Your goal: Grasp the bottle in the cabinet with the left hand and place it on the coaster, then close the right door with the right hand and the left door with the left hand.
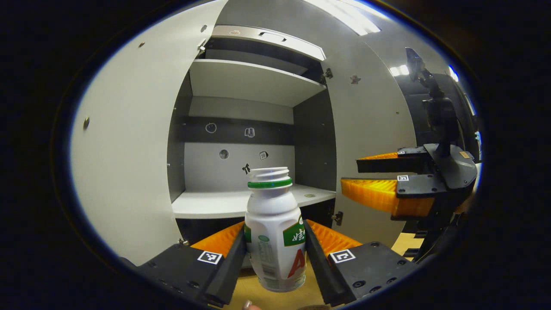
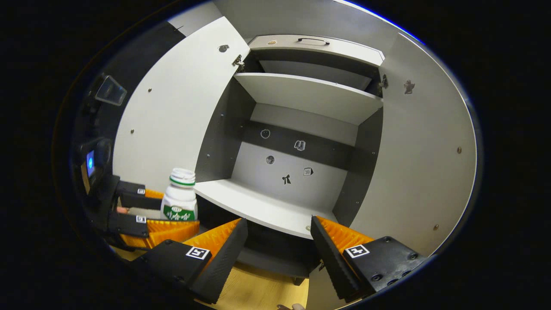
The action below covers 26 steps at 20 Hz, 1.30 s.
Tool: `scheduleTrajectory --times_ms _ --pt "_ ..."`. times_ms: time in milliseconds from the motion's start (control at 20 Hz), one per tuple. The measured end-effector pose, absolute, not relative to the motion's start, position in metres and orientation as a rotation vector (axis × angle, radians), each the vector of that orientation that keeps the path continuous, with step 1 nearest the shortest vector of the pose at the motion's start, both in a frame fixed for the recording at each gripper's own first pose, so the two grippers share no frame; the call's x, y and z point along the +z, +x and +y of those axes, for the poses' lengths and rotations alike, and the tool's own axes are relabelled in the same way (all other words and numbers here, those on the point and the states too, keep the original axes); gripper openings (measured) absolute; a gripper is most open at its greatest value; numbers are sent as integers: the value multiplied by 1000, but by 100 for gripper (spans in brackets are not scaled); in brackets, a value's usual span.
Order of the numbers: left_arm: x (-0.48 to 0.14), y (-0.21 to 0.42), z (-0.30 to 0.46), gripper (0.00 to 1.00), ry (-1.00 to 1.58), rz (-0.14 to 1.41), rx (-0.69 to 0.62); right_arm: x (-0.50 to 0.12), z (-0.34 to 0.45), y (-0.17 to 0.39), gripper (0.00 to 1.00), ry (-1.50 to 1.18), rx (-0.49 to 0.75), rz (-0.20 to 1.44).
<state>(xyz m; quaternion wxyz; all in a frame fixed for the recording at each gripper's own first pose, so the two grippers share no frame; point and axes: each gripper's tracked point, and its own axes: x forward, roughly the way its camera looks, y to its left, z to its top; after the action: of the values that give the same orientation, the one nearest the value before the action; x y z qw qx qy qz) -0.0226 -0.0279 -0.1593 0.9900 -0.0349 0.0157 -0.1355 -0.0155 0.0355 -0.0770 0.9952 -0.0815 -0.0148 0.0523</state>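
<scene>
A white bottle (image 1: 275,232) with a green neck band and a green and red label stands upright between both fingers of my left gripper (image 1: 275,243), which is shut on it in front of the cabinet. The right gripper view has the same bottle (image 2: 179,200) at the left, held in the left gripper (image 2: 165,213) out in front of the left door. My right gripper (image 2: 279,243) is open with nothing between its fingers, facing the cabinet's lower shelf (image 2: 258,206). It sits at the right in the left gripper view (image 1: 374,174), beside the right door (image 1: 370,129). Both doors stand wide.
The cabinet (image 1: 249,82) has an upper shelf and a bare lower shelf (image 1: 215,204), with small stickers on its back wall. The left door (image 1: 137,142) and the right door (image 2: 426,163) flank the opening. A wooden tabletop (image 2: 258,292) lies below.
</scene>
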Motion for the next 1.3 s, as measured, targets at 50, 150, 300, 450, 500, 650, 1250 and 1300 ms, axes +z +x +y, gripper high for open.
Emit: scheduleTrajectory --times_ms 50,150,300,450,500,650,1250,1300 --pt "-172 -28 -33 76 -94 40 -283 -79 33 -14 98 -160 89 -44" --pt "-198 -37 -36 76 -131 58 -290 -90 25 -11 98 -168 55 -52" --pt "-243 -52 -48 76 -133 101 -312 -111 13 -8 98 -162 0 -45" --pt "-281 -66 -60 76 -155 124 -331 -136 10 -7 98 -169 -22 -7" --pt "-293 -69 -64 76 -167 130 -336 -140 9 -6 98 -179 -31 -8" --pt "-312 -75 -72 76 -161 114 -351 -149 20 -9 98 -167 -40 -28" --pt "-362 -97 -84 75 -120 87 -368 -184 46 7 98 -140 -17 -6" --pt "-360 -97 -84 75 -124 72 -369 -183 49 7 98 -152 -11 -14"
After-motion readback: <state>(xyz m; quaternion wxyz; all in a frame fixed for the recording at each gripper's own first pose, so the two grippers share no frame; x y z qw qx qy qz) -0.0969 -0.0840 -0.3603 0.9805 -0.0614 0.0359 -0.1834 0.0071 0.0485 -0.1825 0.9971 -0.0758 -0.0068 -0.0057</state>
